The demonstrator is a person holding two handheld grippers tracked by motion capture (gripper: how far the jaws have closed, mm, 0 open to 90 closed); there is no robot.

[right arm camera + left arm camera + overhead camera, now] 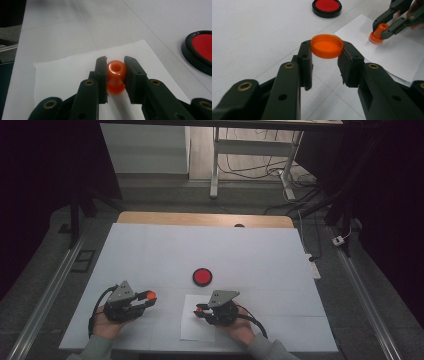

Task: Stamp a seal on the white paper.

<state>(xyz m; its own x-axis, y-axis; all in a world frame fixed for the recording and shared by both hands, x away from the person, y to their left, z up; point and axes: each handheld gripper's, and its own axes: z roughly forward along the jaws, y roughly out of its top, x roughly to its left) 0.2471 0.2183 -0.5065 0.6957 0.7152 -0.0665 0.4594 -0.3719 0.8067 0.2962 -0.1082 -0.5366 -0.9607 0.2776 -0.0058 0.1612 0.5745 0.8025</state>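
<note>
The white-covered tabletop (150,250) carries a sheet of paper (192,325) and, beyond it, a black ink pad (202,276) with a red face. On the paper stands an orange stamp (115,78), pinched at its narrow neck by the right gripper (115,75). The left gripper (327,53) pinches the orange cap (327,46) by its rim, held above the tabletop. Both look light, stiff, slick plastic; neck and rim suit. The left gripper view shows the stamp's base touching the paper; the high view gives 2 orange specks.
</note>
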